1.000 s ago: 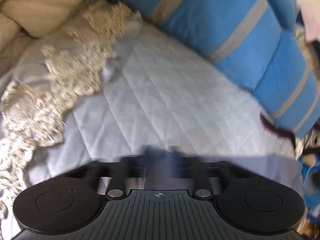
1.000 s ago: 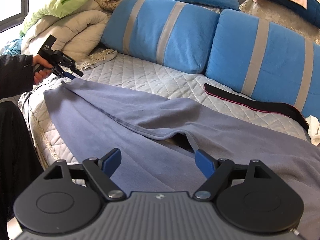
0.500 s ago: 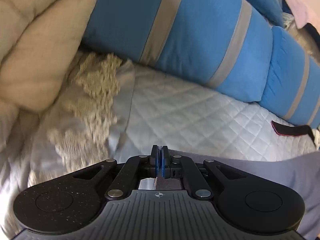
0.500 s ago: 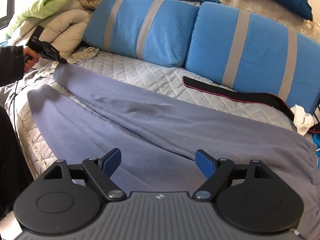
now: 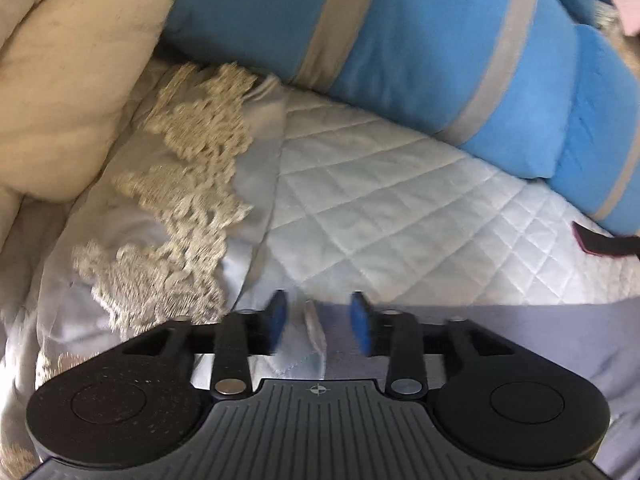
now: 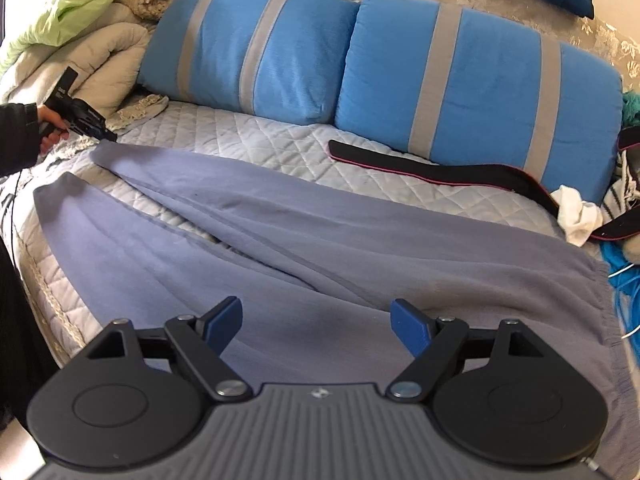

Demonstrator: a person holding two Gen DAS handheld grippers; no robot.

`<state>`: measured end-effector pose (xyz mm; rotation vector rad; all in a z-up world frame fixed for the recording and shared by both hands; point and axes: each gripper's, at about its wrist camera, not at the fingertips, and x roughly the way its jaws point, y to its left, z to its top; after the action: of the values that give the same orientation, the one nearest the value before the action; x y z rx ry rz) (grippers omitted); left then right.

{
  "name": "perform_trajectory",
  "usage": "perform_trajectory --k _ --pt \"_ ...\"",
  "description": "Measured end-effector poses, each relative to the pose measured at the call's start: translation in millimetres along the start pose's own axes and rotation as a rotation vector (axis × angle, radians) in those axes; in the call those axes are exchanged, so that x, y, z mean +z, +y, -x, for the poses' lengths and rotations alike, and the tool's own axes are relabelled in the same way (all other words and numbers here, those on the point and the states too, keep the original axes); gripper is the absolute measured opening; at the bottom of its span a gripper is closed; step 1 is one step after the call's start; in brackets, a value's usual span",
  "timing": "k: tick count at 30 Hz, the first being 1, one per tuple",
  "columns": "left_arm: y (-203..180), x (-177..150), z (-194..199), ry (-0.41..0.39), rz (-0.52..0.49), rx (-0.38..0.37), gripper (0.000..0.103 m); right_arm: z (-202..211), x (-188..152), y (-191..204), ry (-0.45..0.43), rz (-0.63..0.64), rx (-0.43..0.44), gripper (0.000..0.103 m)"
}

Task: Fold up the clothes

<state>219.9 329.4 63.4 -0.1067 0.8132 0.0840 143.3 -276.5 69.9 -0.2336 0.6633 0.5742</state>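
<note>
Trousers: a pair of lavender-grey fleece trousers [image 6: 304, 248] lies spread flat across the quilted bed, legs running off to the left, elasticated waistband at the right near the bed's edge. The two legs fan slightly apart, and a strip of quilt shows between them.

Left gripper: the left gripper [image 5: 318, 322] has its blue pads [image 5: 277, 320] parted, with nothing between them. It hovers just over the far leg cuff [image 6: 105, 151]; in its own view the trouser fabric [image 5: 520, 320] lies beneath the right-hand pad. From across the bed the person's hand [image 6: 50, 130] is seen holding it at that cuff.

Right gripper: the right gripper [image 6: 318, 326] is spread wide, fingers well apart, poised above the seat of the trousers and grasping nothing.

Bedspread: a pale quilted bedspread [image 6: 256, 136] with a diamond stitch, edged in cream lace [image 5: 188, 216] at the left end.

Cushions: two blue cushions with grey stripes [image 6: 472, 84] stand against the back.

Belt-like strap: a black strap with pink piping [image 6: 440, 168] lies on the quilt, between the trousers and the cushions.

Bedding pile: cream and lime-green duvets [image 6: 72, 20] are heaped at the left end.

Right edge: a white cloth [image 6: 578, 216] sits beside other, unclear, clothing.
</note>
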Motion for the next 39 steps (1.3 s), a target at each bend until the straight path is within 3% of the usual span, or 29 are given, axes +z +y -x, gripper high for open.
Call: perform_trajectory --k 2,4,8,11,15,18,20,25,29,34,39 --pt "-3 -2 2 -0.011 -0.046 0.007 0.059 0 -1 -4 0.002 -0.003 -0.002 0.094" --pt "-7 -3 4 -0.023 -0.093 0.015 0.066 1 -2 -10 -0.005 -0.022 0.012 0.103" --pt "-17 0 7 -0.002 -0.217 -0.024 0.088 4 -3 -27 -0.023 -0.12 0.054 0.103" --pt "-18 3 5 0.02 -0.229 -0.062 0.089 5 -3 -39 -0.04 -0.197 0.094 0.103" --pt "-16 11 -7 0.029 -0.203 -0.122 0.089 4 -3 -44 -0.037 -0.205 0.116 0.103" --pt "-24 12 -27 0.054 -0.262 -0.103 0.085 -1 -2 -45 -0.001 -0.185 0.137 0.103" --pt "-31 8 -40 0.088 -0.338 -0.098 0.077 -5 -1 -49 0.018 -0.186 0.159 0.103" --pt "-38 -7 -52 0.104 -0.457 -0.155 0.071 -15 1 -73 0.089 -0.261 0.27 0.103" --pt "-38 -10 -51 0.113 -0.475 -0.21 0.039 -17 2 -88 0.109 -0.228 0.216 0.103" --pt "-42 -11 -49 0.139 -0.504 -0.259 0.031 -22 -2 -115 0.129 -0.234 0.162 0.103" --pt "-60 -13 -50 0.167 -0.542 -0.217 0.014 -28 0 -145 0.153 -0.229 0.063 0.103"
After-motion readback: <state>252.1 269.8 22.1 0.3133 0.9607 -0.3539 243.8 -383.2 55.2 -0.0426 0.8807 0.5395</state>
